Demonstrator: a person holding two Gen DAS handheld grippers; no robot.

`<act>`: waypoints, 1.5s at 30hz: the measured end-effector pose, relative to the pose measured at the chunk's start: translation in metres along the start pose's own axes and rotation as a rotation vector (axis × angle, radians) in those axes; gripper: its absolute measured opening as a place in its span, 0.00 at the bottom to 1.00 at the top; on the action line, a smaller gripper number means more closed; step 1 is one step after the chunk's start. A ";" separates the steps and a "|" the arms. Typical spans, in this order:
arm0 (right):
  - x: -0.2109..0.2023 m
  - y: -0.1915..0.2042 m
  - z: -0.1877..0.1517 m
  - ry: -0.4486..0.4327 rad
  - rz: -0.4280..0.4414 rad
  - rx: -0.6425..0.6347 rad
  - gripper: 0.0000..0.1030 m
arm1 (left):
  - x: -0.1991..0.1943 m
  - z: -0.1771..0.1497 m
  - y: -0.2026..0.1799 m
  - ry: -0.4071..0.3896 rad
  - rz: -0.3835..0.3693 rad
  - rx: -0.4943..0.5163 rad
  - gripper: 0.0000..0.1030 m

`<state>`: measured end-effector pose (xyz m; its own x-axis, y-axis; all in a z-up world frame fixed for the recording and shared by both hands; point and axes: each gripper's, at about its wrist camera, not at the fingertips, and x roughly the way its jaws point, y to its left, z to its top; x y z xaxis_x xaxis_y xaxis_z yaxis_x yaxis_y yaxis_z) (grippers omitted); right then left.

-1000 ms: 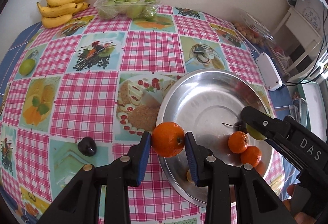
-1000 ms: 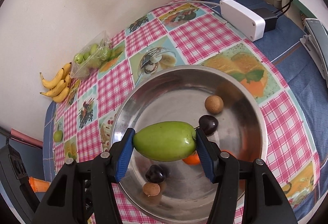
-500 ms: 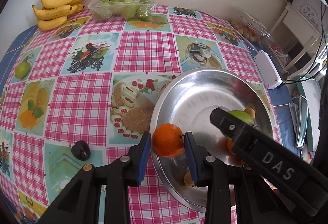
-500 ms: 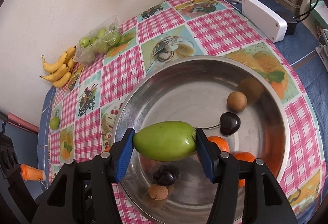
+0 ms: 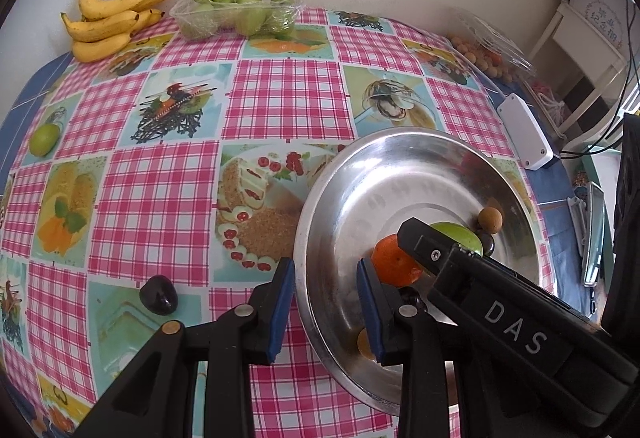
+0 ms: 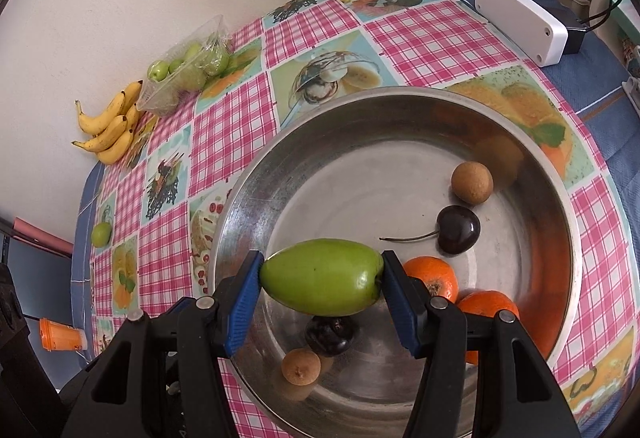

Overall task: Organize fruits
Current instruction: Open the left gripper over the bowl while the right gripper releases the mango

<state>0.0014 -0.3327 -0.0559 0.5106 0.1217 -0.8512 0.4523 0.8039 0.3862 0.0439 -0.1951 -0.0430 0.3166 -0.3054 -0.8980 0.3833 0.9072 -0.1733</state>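
Pink checked cloth [image 5: 160,197] covers the table. The left gripper [image 5: 326,304] is let go, with nothing between its fingers. The right gripper [image 6: 322,284] squeezes a green fruit [image 6: 324,282] over the metal bowl [image 6: 400,97], near six o'clock.

Black gripper [image 5: 326,304] (blue pads, silver screws), lettered "DAS".

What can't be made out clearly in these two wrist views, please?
- Left wrist view: the right gripper covers most of the green fruit and the near right part of the bowl.
- Left wrist view: a tan fruit is only a sliver behind the left gripper.
- Right wrist view: the green fruit hides the top of a dark cherry, and the right gripper cuts off one orange.
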 end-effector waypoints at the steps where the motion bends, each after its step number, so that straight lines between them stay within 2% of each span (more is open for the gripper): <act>1: 0.000 0.000 0.000 0.000 -0.001 -0.001 0.59 | -0.001 0.000 0.000 -0.002 0.003 -0.001 0.33; 7: -0.007 0.003 0.002 -0.022 -0.014 -0.015 0.60 | -0.006 0.003 0.002 -0.018 -0.004 -0.006 0.36; 9: -0.011 0.004 0.004 -0.034 -0.013 -0.017 0.64 | -0.009 0.004 0.002 -0.024 -0.007 -0.006 0.36; 17: -0.029 0.008 0.007 -0.085 -0.011 -0.041 0.64 | -0.022 0.010 0.007 -0.059 -0.014 -0.030 0.36; 22: -0.040 0.009 0.008 -0.109 -0.023 -0.054 0.64 | -0.031 0.017 0.028 -0.078 0.041 -0.094 0.36; 33: -0.039 0.013 0.001 -0.074 -0.082 -0.080 0.64 | -0.032 0.019 0.079 -0.067 0.156 -0.211 0.36; 45: -0.028 0.019 -0.011 -0.022 -0.123 -0.103 0.64 | -0.027 0.014 0.090 -0.016 0.177 -0.211 0.42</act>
<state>-0.0122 -0.3140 -0.0287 0.4722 0.0064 -0.8815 0.4355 0.8677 0.2396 0.0820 -0.1092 -0.0289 0.3764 -0.1401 -0.9158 0.1325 0.9865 -0.0964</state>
